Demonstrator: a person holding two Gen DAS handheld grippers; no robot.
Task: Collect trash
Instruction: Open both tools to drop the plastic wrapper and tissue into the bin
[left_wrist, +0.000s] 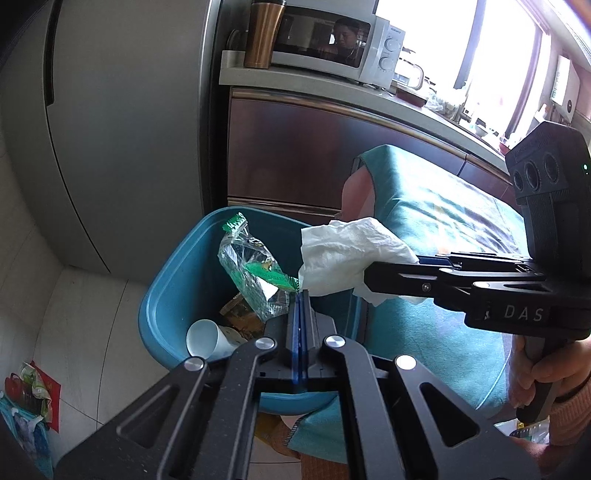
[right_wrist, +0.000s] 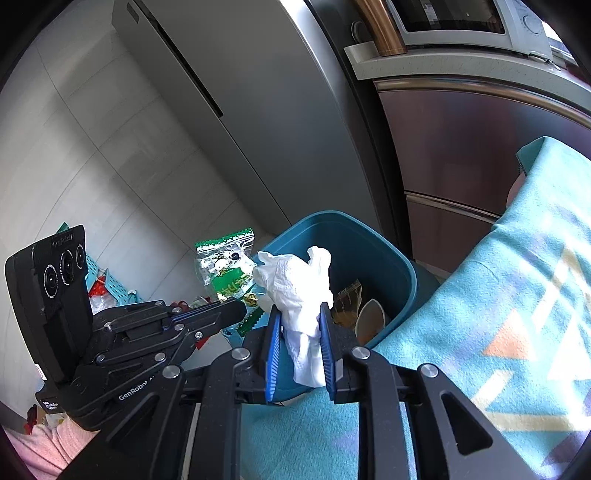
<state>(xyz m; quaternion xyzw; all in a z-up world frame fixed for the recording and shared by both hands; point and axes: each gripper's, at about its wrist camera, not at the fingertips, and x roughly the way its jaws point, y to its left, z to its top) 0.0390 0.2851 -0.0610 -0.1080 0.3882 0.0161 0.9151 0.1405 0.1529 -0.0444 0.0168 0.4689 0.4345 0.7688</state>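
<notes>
Over the blue bin (left_wrist: 166, 295), the left gripper (left_wrist: 300, 295) has its jaws pressed together on the edge of a clear crinkled wrapper (left_wrist: 251, 273) printed in green with a serrated top. The right gripper (right_wrist: 298, 325) pinches a crumpled white tissue (right_wrist: 295, 284) between its blue pads, just above the bin's rim. A white paper cup (left_wrist: 207, 338) lies inside.

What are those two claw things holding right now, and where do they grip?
Left gripper pinches the clear green wrapper by its lower corner; right gripper clamps the crumpled white tissue around its middle.
</notes>
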